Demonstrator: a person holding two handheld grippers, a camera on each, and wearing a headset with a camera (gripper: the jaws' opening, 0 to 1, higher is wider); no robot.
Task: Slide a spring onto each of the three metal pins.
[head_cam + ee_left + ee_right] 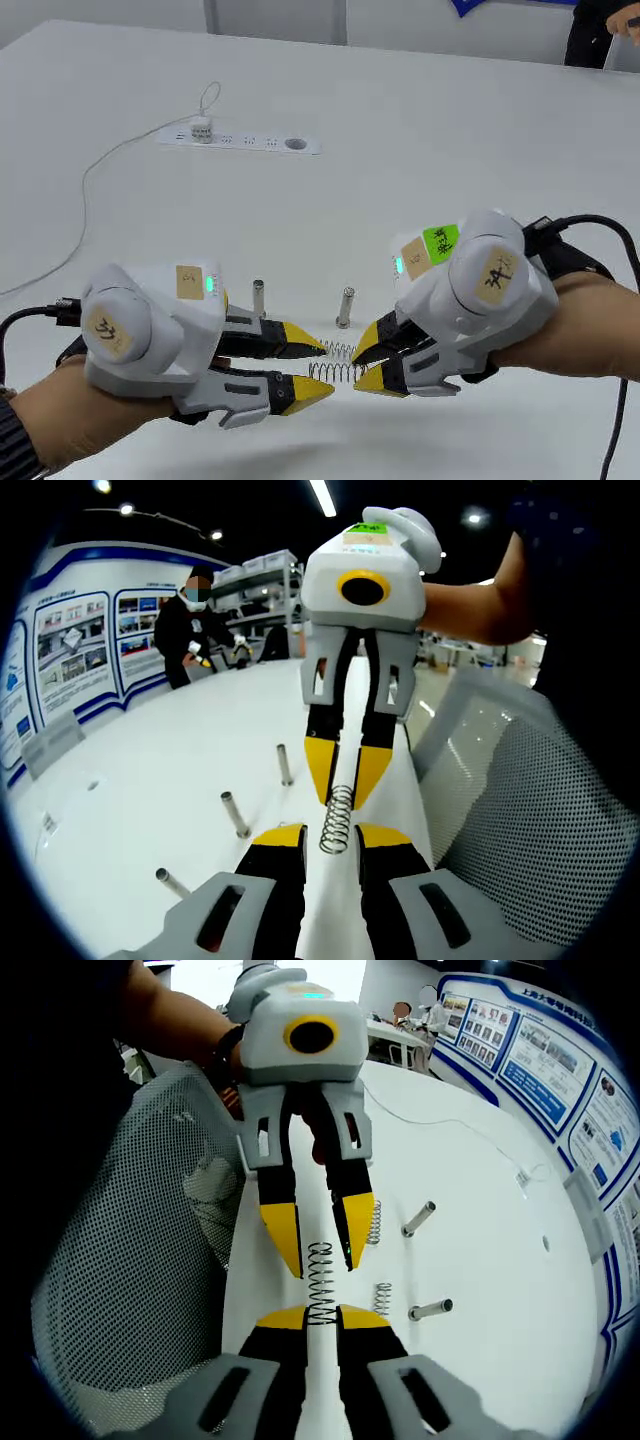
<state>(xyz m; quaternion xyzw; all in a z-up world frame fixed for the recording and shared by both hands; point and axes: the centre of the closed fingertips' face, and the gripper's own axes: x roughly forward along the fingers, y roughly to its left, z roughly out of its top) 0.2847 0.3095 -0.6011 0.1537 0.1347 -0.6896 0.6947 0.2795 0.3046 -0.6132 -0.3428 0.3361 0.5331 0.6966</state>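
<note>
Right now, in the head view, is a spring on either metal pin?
No, the left pin and the right pin both stand bare; the spring is held in front of them.

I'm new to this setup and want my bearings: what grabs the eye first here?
Two yellow-tipped grippers meet nose to nose at the near edge of the white table: the right gripper pinches a spring while the left gripper stands open around its other end. Just behind them, metal pins stand upright and bare.
</note>
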